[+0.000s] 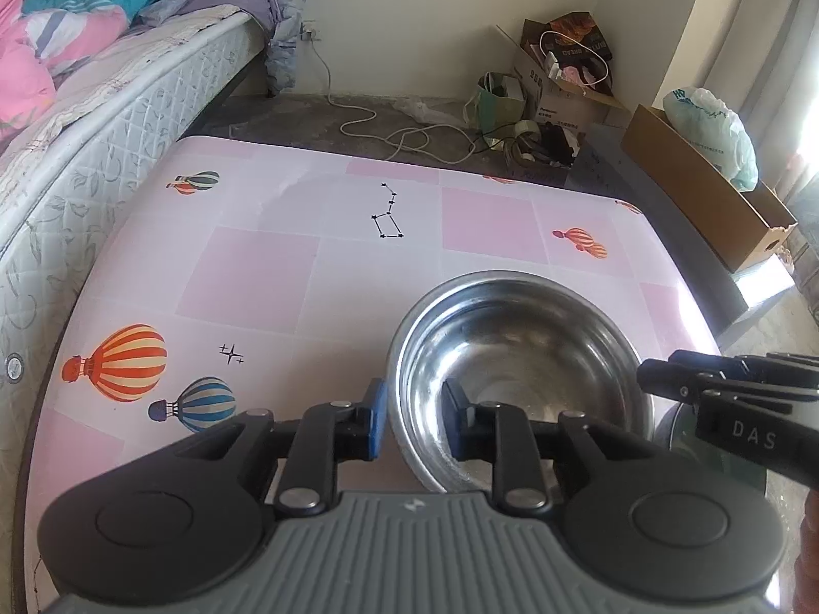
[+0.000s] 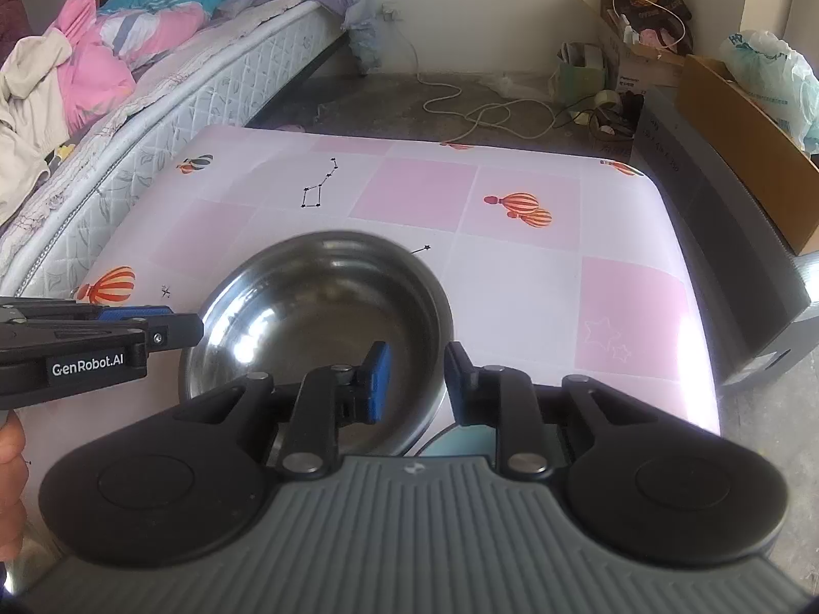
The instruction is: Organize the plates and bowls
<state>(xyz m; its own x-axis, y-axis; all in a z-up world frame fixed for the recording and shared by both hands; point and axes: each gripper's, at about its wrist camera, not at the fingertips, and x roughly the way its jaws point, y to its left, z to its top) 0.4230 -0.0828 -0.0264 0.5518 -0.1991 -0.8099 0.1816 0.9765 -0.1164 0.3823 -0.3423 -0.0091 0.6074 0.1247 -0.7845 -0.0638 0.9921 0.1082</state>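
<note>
The steel bowl [image 1: 517, 384] sits on the balloon-print tablecloth [image 1: 256, 266], its near-left rim between the left gripper [image 1: 414, 422]'s fingers and its right rim between the right gripper [image 2: 414, 384]'s. Both stand slightly parted and straddle the rim without clamping it. The bowl seems to rest on a teal plate [image 2: 460, 442] beneath. To finish cleanly, I'd widen both and back straight off the rim.

We find the table [image 1: 307, 266] bare beyond the bowl [image 1: 517, 358] (left and far side); the bed [image 1: 102, 117] hems its left edge.
</note>
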